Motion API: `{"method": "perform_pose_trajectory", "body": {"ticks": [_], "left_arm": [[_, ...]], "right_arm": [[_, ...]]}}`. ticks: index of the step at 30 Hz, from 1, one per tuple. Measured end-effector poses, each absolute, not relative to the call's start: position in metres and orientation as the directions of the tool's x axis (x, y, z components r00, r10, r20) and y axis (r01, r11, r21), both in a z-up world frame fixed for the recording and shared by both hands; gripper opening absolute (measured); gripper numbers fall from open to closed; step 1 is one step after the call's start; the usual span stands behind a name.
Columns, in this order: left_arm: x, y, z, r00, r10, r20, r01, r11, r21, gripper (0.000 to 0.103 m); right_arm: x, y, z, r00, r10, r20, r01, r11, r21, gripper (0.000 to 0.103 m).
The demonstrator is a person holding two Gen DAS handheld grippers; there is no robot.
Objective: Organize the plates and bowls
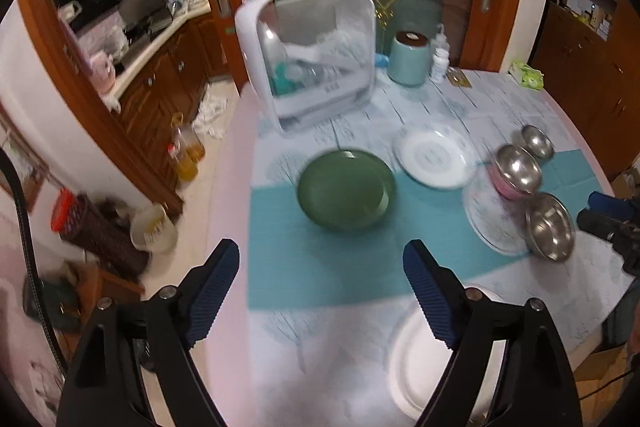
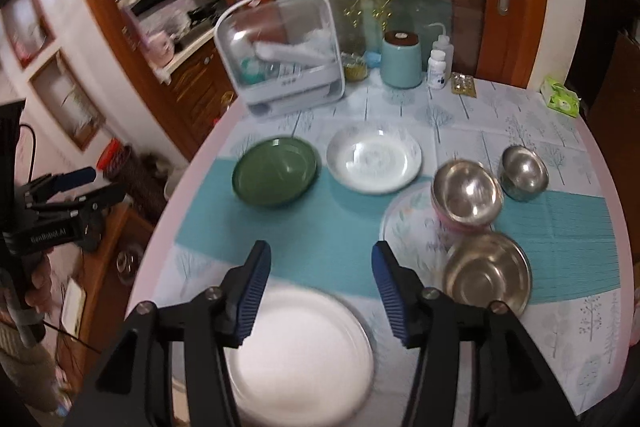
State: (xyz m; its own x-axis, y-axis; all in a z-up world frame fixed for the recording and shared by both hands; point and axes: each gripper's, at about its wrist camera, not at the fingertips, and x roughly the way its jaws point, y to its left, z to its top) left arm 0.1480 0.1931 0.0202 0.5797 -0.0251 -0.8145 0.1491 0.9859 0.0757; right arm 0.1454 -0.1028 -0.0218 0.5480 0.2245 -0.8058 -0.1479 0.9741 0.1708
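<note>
A green bowl (image 1: 346, 189) (image 2: 276, 177) sits on the teal mat. Behind it lies a white patterned plate (image 1: 434, 157) (image 2: 374, 161). A clear patterned plate (image 1: 490, 219) (image 2: 412, 227) carries a steel bowl on a pink bowl (image 1: 518, 171) (image 2: 466, 197). A wide steel bowl (image 1: 550, 227) (image 2: 486, 273) and a small steel bowl (image 1: 538, 141) (image 2: 524, 167) stand nearby. A plain white plate (image 1: 416, 363) (image 2: 300, 351) lies at the near edge. My left gripper (image 1: 320, 287) is open above the mat. My right gripper (image 2: 320, 287) is open above the white plate. Both are empty.
A white dish rack with a clear cover (image 1: 310, 55) (image 2: 282, 55) stands at the back of the round table (image 1: 232, 227). A teal canister (image 1: 408, 57) (image 2: 401, 61), bottles (image 2: 438, 61) and a tissue pack (image 2: 562, 101) stand behind. The kitchen floor lies left.
</note>
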Motion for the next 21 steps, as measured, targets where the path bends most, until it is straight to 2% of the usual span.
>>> {"method": "perform_pose_trajectory", "body": {"ticks": [6, 9, 21], "left_arm": [[0.222, 0.213, 0.014, 0.614, -0.011, -0.790, 0.195, 0.971, 0.137, 0.083], [0.260, 0.218, -0.004, 0.596, -0.044, -0.802, 0.224, 0.968, 0.114, 0.083], [0.365, 0.222, -0.135, 0.440, -0.075, -0.895, 0.245, 0.969, 0.040, 0.083]], "right_arm": [[0.197, -0.076, -0.012, 0.573, 0.205, -0.793, -0.080, 0.977, 0.195, 0.053], [0.226, -0.065, -0.019, 0.560, 0.210, -0.801, -0.048, 0.974, 0.222, 0.053], [0.323, -0.029, -0.133, 0.364, 0.233, -0.902, 0.075, 0.958, 0.277, 0.053]]}}
